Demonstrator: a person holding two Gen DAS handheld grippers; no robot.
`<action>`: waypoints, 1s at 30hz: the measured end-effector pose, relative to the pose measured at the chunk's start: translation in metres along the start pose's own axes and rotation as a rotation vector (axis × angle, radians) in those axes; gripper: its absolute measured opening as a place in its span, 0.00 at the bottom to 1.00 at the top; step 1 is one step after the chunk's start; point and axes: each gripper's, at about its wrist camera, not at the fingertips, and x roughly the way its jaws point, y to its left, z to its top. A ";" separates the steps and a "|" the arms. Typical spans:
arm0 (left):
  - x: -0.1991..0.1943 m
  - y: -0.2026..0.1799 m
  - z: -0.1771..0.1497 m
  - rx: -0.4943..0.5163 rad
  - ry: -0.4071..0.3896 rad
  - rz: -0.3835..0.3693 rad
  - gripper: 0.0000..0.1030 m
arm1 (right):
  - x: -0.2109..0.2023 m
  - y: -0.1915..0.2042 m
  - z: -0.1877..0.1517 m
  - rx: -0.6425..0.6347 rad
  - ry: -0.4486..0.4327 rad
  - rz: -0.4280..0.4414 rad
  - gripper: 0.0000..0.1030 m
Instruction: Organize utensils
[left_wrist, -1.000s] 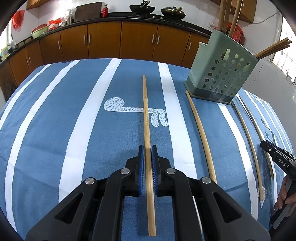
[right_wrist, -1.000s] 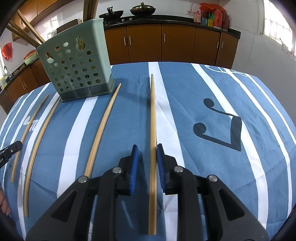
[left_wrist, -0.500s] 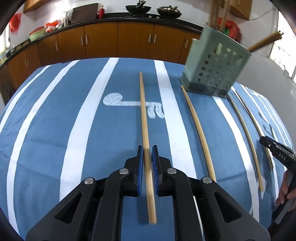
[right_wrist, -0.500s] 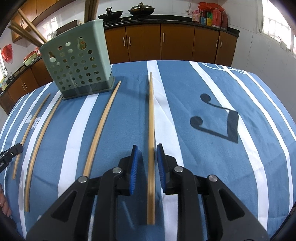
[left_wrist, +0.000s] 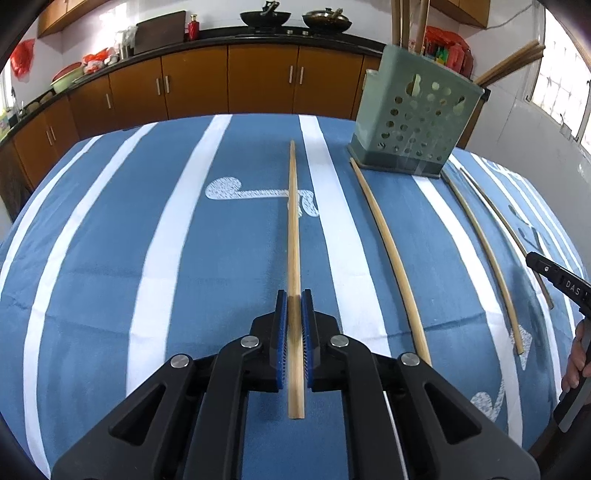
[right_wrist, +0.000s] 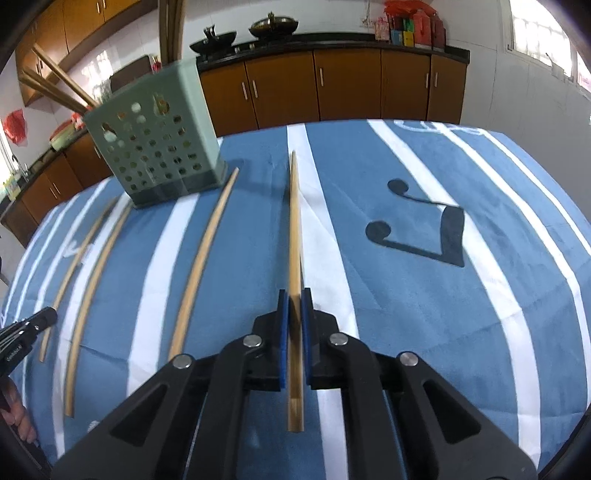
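One chopstick in each gripper — both pinched.

I'm clamping my left gripper (left_wrist: 294, 314) on a long pale bamboo chopstick (left_wrist: 293, 225), and my right gripper (right_wrist: 294, 314), whose jaws have just been closing, is pinching its own bamboo chopstick (right_wrist: 294, 221) — gripped near the thick ends so the tips point toward the green perforated plastic holder (left_wrist: 413, 122). Three more sticks are lying loose on the blue striped cloth (left_wrist: 110, 258).
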 end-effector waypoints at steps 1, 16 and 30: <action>-0.003 0.001 0.001 -0.005 -0.008 -0.002 0.08 | -0.003 0.000 0.002 0.002 -0.008 0.003 0.08; -0.047 0.009 0.023 -0.049 -0.151 -0.023 0.08 | -0.049 -0.006 0.023 0.032 -0.174 0.029 0.08; -0.095 0.007 0.048 -0.059 -0.316 -0.032 0.08 | -0.089 -0.002 0.041 0.026 -0.323 0.066 0.08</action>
